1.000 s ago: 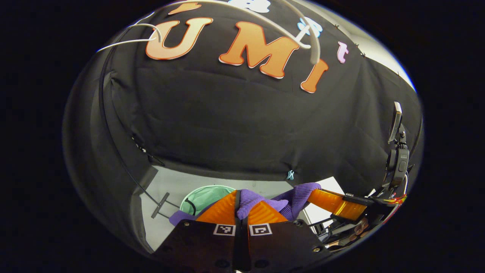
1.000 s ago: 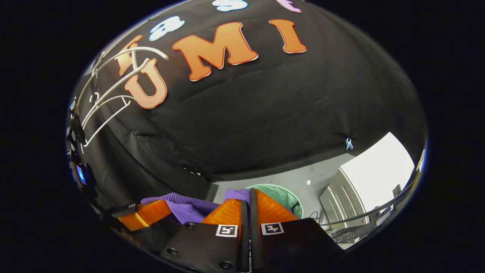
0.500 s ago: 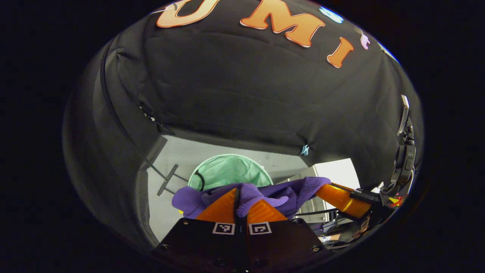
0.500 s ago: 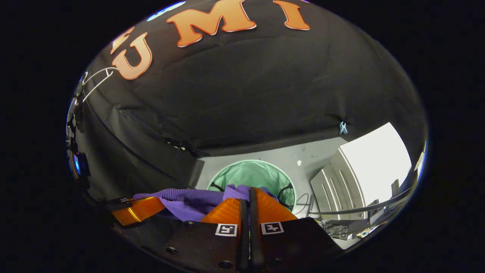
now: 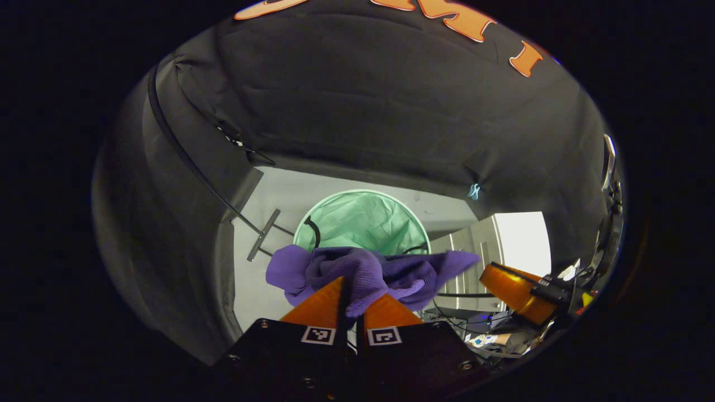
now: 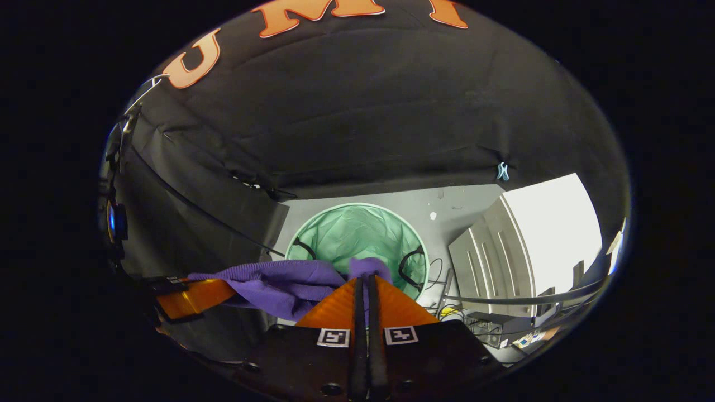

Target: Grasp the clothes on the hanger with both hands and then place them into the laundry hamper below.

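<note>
While the black cloth wall fills the space above both grippers, the grey floor lies beyond it with a green laundry hamper standing open ahead of and below the fingertips. The purple garment hangs stretched between the two grippers, in front of the hamper's near rim. The left gripper is clamped on a bunched fold of the garment, both fingers pressing it. The right gripper has its fingers drawn together on the garment's other end; the cloth between them is thin, so the pinch looks firm but is hard to confirm. A small blue clip sits on the wall's lower edge, to the right gripper's upper right.
</note>
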Available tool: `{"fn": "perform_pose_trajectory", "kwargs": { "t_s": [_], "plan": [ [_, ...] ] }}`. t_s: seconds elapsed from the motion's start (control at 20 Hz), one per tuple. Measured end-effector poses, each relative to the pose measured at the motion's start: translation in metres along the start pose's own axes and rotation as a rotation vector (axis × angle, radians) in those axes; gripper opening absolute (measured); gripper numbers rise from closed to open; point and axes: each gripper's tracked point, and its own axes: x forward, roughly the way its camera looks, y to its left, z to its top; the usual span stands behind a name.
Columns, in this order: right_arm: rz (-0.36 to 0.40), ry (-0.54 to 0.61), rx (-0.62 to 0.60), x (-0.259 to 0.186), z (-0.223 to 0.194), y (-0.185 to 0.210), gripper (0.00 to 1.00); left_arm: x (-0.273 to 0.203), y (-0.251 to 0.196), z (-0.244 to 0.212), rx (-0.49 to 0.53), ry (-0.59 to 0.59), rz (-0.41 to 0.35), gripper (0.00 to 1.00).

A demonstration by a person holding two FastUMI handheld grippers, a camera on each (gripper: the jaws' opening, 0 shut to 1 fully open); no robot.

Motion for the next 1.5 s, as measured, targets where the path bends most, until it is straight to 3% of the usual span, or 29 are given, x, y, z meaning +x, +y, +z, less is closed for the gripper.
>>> {"fn": "perform_pose_trajectory", "kwargs": {
  "t_s": [0.05,0.1,0.2,0.4,0.45,0.55,0.65,0.7,0.9,0.95,1.0,1.05,1.4,1.5],
  "plan": [
    [-0.013,-0.002,-0.001,-0.002,0.002,-0.006,0.10,0.001,0.001,-0.004,0.006,0.003,0.002,0.19],
    [-0.008,-0.002,-0.001,-0.006,0.007,-0.006,0.22,0.003,-0.001,-0.004,0.009,0.001,0.002,0.23],
    [-0.004,-0.010,0.000,-0.010,0.007,-0.006,0.44,0.004,-0.005,-0.001,0.015,-0.008,0.000,0.44],
    [-0.019,-0.008,0.007,-0.013,-0.001,-0.014,0.37,-0.002,-0.005,0.003,0.017,-0.022,0.004,0.80],
    [-0.024,-0.009,0.007,-0.015,-0.001,-0.014,0.44,-0.005,-0.009,0.005,0.008,-0.023,-0.002,0.95],
    [-0.014,-0.019,0.009,-0.018,-0.002,-0.014,0.64,-0.009,-0.016,0.001,-0.026,-0.017,-0.034,0.95],
    [-0.003,-0.026,0.004,-0.023,-0.001,-0.010,0.63,-0.020,-0.012,-0.004,-0.037,-0.023,-0.035,0.95],
    [-0.006,-0.034,-0.002,-0.027,0.001,-0.010,0.80,-0.024,-0.010,-0.004,-0.033,-0.033,-0.029,0.96],
    [-0.056,-0.083,-0.047,-0.051,0.009,-0.013,0.92,-0.046,-0.006,-0.004,-0.021,-0.076,-0.044,0.96],
    [-0.067,-0.100,-0.062,-0.056,0.012,-0.013,0.99,-0.053,-0.003,-0.003,-0.024,-0.087,-0.044,0.96],
    [-0.071,-0.118,-0.073,-0.063,0.017,-0.012,0.92,-0.062,-0.003,-0.002,-0.033,-0.099,-0.050,0.96],
    [-0.067,-0.134,-0.078,-0.073,0.020,-0.008,0.99,-0.070,-0.004,0.000,-0.046,-0.115,-0.061,0.96],
    [-0.051,-0.258,-0.071,-0.140,0.046,-0.002,0.99,-0.141,0.002,0.018,-0.049,-0.278,-0.063,0.96],
    [-0.039,-0.294,-0.066,-0.160,0.052,0.004,0.99,-0.164,-0.007,0.020,-0.056,-0.309,-0.093,0.96]
  ]
}}
